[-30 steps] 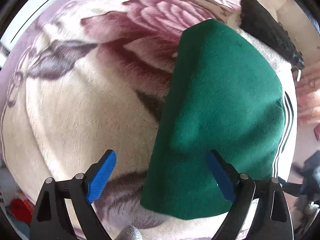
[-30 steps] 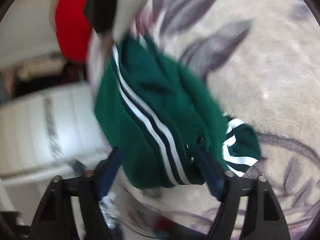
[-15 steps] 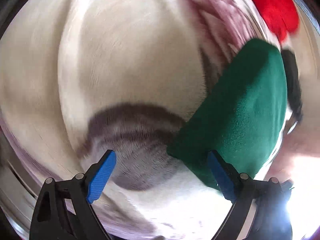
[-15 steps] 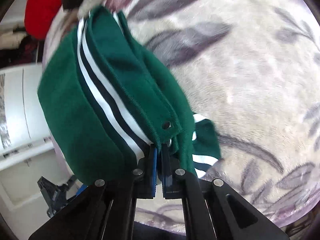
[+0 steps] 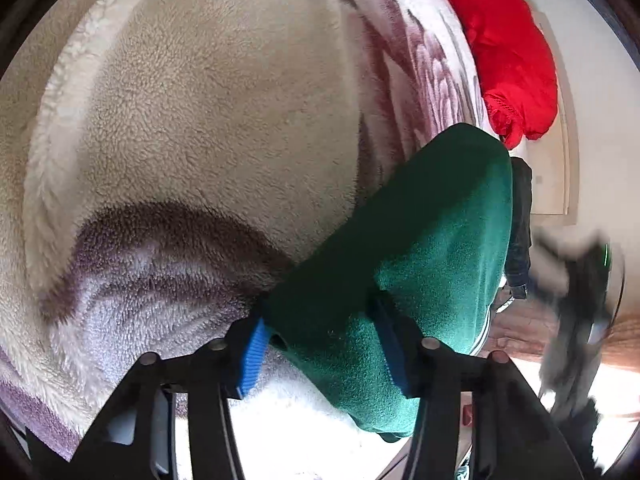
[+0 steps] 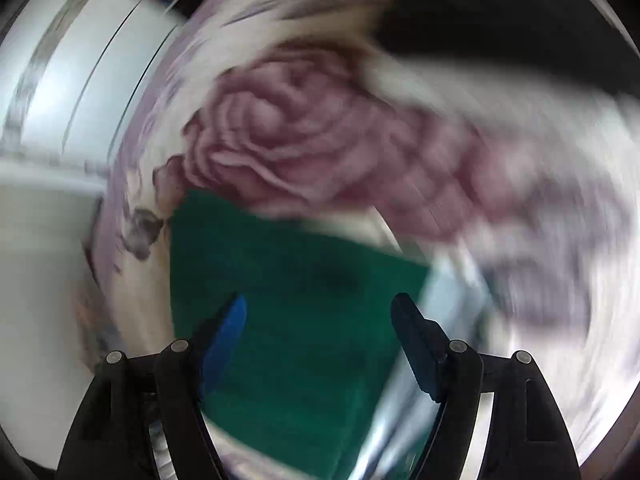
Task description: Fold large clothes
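Item: one folded dark green fleece garment (image 5: 420, 248), white-and-dark striped trim at its edge, laid on a cream plush blanket with mauve rose print (image 5: 192, 128) spread over what is taken for a bed. In the left wrist view the garment is placed from centre toward 5 o'clock. The left gripper (image 5: 322, 344) is set over the garment's near corner; its blue-padded fingers (image 5: 252, 354) are closing, with a thick bunch of green fleece between them, and both pads appear to be pressed into the cloth. In the right wrist view, much blurred, the same garment is seen from centre toward 6 o'clock as a flat green panel. The right gripper (image 6: 318, 330) is held above it, its fingers opening and standing wide, nothing gripped. Also noted: a crumpled red padded garment (image 5: 516, 52) at 1 o'clock beyond the blanket's edge, and a dark garment (image 5: 520, 216) at 3 o'clock, just beside the green one. Step judged in hand: the corner is being taken up for a further fold or a shift of the bundle. Next move judged to call for a firm pinch through all layers, and a lift kept low so the earlier folds are not spilled.
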